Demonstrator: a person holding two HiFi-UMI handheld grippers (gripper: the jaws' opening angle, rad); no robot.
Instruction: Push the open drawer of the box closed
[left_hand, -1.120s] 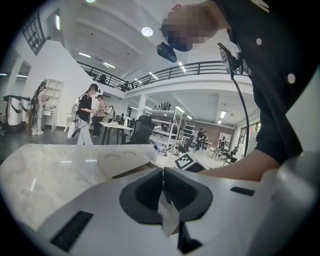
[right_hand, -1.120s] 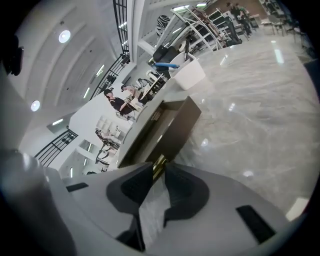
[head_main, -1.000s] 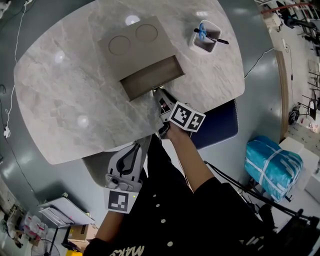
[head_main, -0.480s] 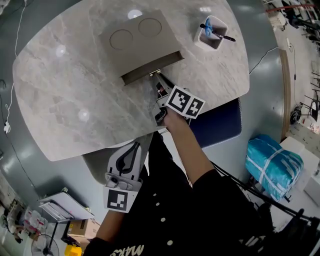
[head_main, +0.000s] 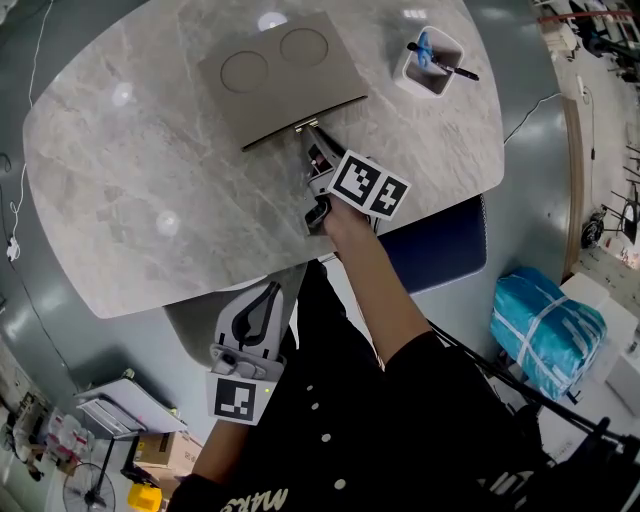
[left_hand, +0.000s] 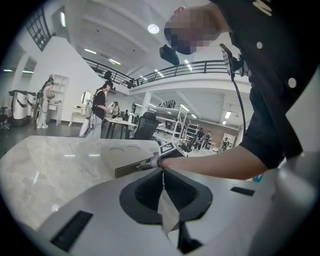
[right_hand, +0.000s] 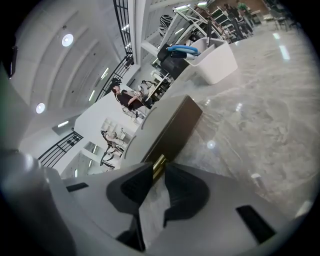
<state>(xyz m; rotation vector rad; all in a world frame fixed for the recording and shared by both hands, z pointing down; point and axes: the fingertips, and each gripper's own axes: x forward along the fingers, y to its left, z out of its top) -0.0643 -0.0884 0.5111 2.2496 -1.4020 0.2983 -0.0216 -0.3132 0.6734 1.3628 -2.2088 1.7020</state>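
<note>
The grey box (head_main: 280, 72), with two round marks on its top, stands at the far middle of the marble table (head_main: 120, 210). Its drawer (head_main: 275, 136) shows only as a thin dark strip along the box's near face, almost flush. My right gripper (head_main: 308, 135) reaches to that face, and its tips close on the small brass drawer handle (right_hand: 159, 162) in front of the dark drawer front (right_hand: 177, 127). My left gripper (head_main: 270, 292) hangs shut and empty below the table's near edge, close to the person's body. In the left gripper view its pads (left_hand: 150, 187) meet, and the box (left_hand: 127, 152) lies beyond.
A white pen holder (head_main: 432, 68) with a blue thing and a black pen stands at the table's far right, also seen as the white pen holder (right_hand: 212, 60) past the box. A dark blue chair (head_main: 445, 245) is tucked under the right side. A blue bag (head_main: 545, 335) lies on the floor.
The drawer has slid from well open to nearly flush with the box. My right gripper has moved forward with it at the handle. The left gripper has stayed put.
</note>
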